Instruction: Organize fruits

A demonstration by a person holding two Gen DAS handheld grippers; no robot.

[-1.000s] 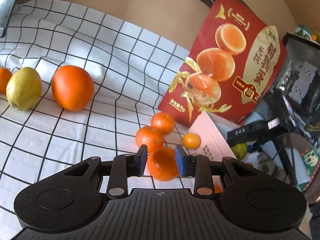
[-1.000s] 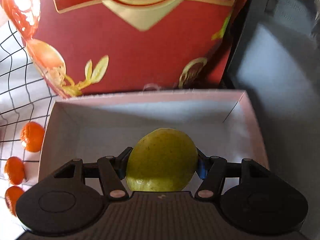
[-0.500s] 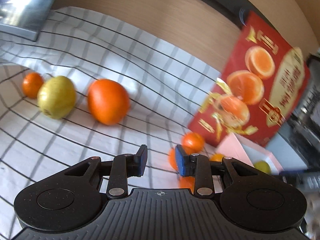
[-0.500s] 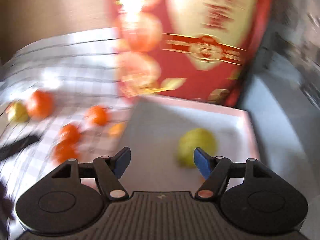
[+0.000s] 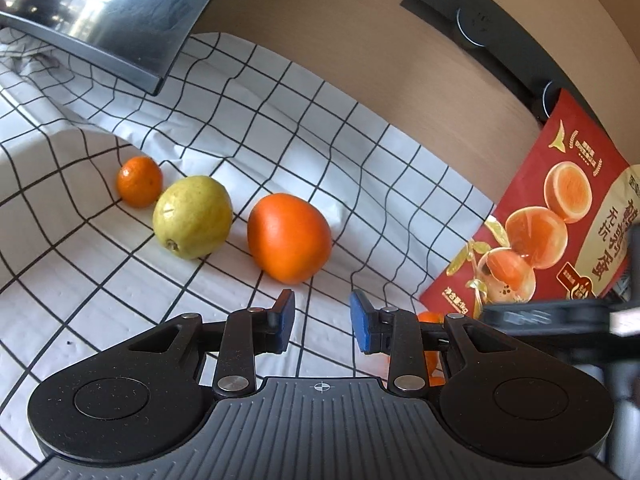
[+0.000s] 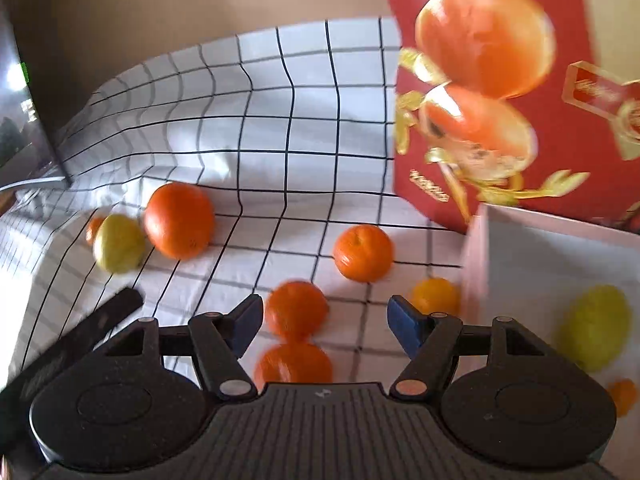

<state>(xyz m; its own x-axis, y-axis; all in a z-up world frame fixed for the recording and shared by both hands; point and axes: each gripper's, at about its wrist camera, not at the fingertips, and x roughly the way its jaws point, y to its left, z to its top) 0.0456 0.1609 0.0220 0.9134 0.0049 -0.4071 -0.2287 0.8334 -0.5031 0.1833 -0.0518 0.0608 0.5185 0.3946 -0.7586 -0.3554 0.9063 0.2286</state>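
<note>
My left gripper [image 5: 322,322] is open and empty, just short of a large orange [image 5: 289,237]. Left of it lie a yellow-green pear [image 5: 193,216] and a small mandarin [image 5: 139,180]. My right gripper [image 6: 325,322] is open and empty above two mandarins [image 6: 296,310] [image 6: 293,362]. Another mandarin [image 6: 363,253] and a small yellow-orange fruit [image 6: 435,297] lie beyond. The white box [image 6: 520,264] at right holds a pear [image 6: 596,328] and a small orange fruit [image 6: 624,396]. The large orange [image 6: 178,220] and the pear [image 6: 118,243] show at left.
A red printed fruit carton [image 5: 560,224] [image 6: 500,92] stands behind the box. A dark monitor [image 5: 104,12] sits at the back left on the checked cloth [image 5: 280,120]. A wooden wall runs behind. The other gripper's black body [image 5: 560,316] [image 6: 76,344] crosses each view.
My left gripper let go of a mandarin and swung left toward the large orange. My right gripper released the pear into the box, drew back and turned left over the mandarins.
</note>
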